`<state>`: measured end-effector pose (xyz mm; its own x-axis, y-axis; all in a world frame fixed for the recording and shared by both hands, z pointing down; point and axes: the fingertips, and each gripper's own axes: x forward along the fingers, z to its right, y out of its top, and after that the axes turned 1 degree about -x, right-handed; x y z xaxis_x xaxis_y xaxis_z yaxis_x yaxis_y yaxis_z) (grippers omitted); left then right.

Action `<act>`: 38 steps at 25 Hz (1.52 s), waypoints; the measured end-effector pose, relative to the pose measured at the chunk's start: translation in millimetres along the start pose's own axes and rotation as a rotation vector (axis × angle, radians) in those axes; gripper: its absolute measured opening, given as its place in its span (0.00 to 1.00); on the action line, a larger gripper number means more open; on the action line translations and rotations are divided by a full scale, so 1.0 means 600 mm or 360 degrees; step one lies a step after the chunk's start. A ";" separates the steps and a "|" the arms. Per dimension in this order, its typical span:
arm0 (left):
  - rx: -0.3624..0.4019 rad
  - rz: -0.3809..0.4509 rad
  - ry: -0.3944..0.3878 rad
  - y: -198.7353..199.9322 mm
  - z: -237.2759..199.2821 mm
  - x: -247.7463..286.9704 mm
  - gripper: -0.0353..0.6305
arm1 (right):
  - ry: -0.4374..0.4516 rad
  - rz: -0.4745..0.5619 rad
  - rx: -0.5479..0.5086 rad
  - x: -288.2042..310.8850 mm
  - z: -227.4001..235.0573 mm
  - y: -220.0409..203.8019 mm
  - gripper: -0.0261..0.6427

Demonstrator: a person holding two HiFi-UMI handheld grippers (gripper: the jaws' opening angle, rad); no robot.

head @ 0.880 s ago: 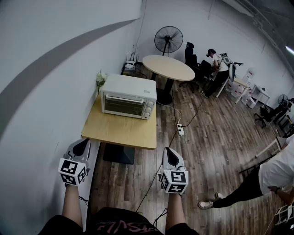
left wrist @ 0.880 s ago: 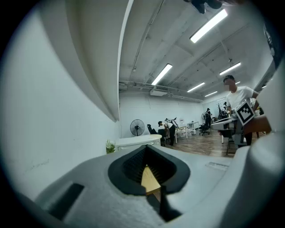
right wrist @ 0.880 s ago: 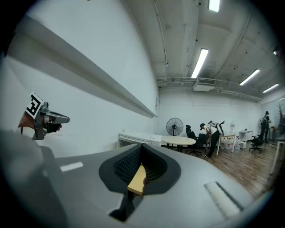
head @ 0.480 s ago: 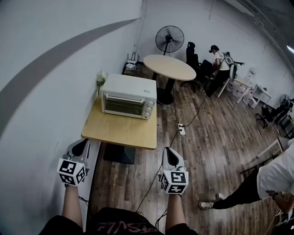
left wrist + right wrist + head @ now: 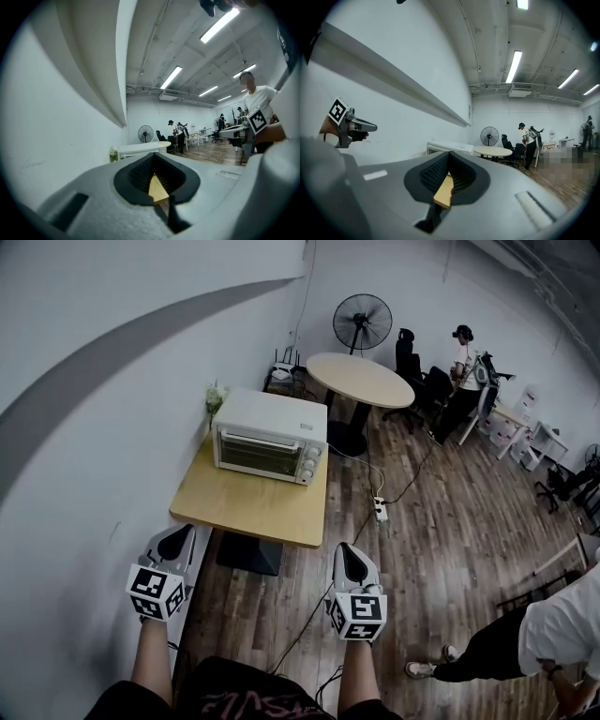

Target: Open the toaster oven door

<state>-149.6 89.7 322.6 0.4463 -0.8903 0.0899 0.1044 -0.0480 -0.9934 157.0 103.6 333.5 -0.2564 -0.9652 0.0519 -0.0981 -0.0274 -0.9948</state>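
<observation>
A white toaster oven (image 5: 270,437) stands at the far end of a small wooden table (image 5: 248,505) against the wall, its glass door closed. My left gripper (image 5: 174,540) hovers short of the table's near left corner, jaws shut and empty. Level with it, my right gripper (image 5: 349,559) hangs just off the table's near right corner, also shut with nothing in it. In the left gripper view the oven's top (image 5: 140,149) shows beyond the closed jaws; the right gripper view shows the oven (image 5: 449,148) far ahead and the left gripper (image 5: 347,124) at the left.
A round table (image 5: 364,381) and a standing fan (image 5: 362,317) are behind the oven. A power strip (image 5: 381,512) and cables lie on the wood floor. One person (image 5: 464,371) stands at the back right, another (image 5: 539,634) at the right edge. A small plant (image 5: 217,397) is beside the oven.
The view has shifted a little, so the table and oven sit slightly nearer and to the right. Both grippers stay shut short of the table's near edge.
</observation>
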 end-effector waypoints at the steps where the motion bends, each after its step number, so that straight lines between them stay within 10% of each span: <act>1: -0.0010 0.0002 0.0013 0.002 0.005 0.002 0.06 | 0.0013 0.0005 -0.0004 0.000 0.005 0.001 0.06; 18: 0.0029 -0.0067 0.0049 -0.008 0.060 0.091 0.06 | 0.0098 0.0008 0.0002 0.048 0.083 -0.028 0.06; 38: -0.0044 -0.0160 -0.0124 -0.072 -0.139 0.341 0.06 | 0.0019 -0.0122 0.0001 0.349 0.055 -0.056 0.06</act>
<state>-136.8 -128.4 377.8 0.5029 -0.8425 0.1931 0.1277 -0.1485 -0.9806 138.0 -106.4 375.1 -0.2597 -0.9570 0.1291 -0.1172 -0.1015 -0.9879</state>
